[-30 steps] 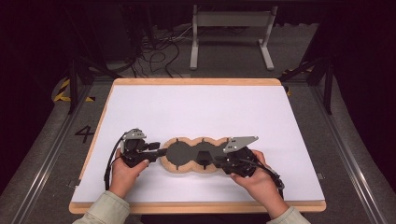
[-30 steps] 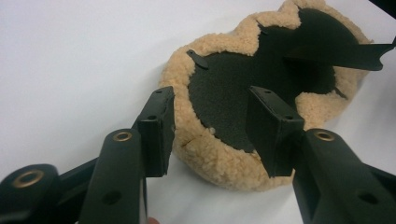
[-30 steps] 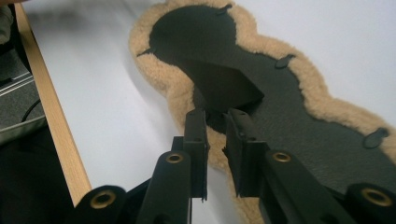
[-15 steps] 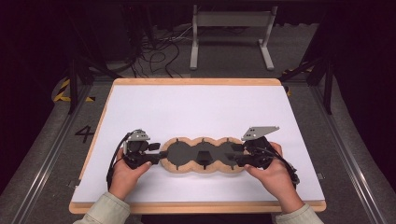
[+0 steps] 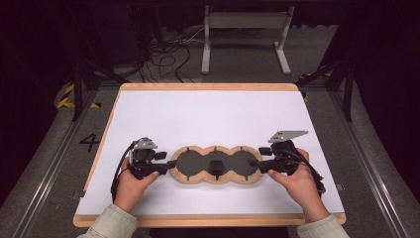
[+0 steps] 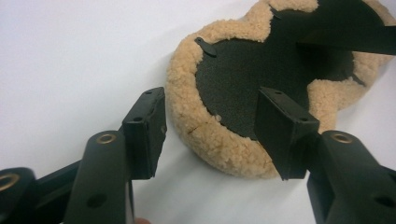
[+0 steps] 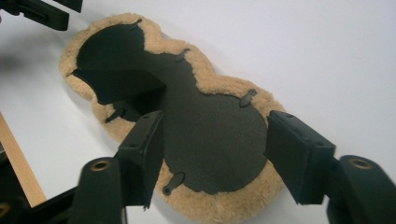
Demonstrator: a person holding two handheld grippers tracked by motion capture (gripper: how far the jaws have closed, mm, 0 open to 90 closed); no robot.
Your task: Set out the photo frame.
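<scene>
pad: I saw a three-lobed fleece pad (image 5: 216, 165) lying flat on the near half of the white board (image 5: 213, 114); dark felt face up, tan fleece rim all round; long axis ran left to right between the two grippers
pad contents: nothing sat in it that I could call loose; a black flap (image 5: 216, 166) stood up from the middle lobe; small black tabs poked out at the rim notches (image 7: 247, 97)
left gripper: left gripper (image 5: 166, 164) had its jaws spread at the pad's left end; in the left gripper view one pad (image 6: 148, 133) sat on bare board just beside the fleece, the other (image 6: 283, 130) hung over the felt; neither pressed on it; jaws had just been opening, fleece edge between them
right gripper: right gripper (image 5: 256, 165) was spread too, at the pad's right end; in the right gripper view the right lobe lay between its fingers (image 7: 299, 156); no pinch that I could see; jaws had just been opening
left hand: left hand (image 5: 130, 184) was low, wrapped round the gripper body, pointing level toward the pad; light sleeve at the board's near edge
right hand: right hand (image 5: 301, 182) mirrored it, pointing inward; grey plate (image 5: 287, 134) on top
board: wooden edge visible all round; it rested on a dark floor
</scene>
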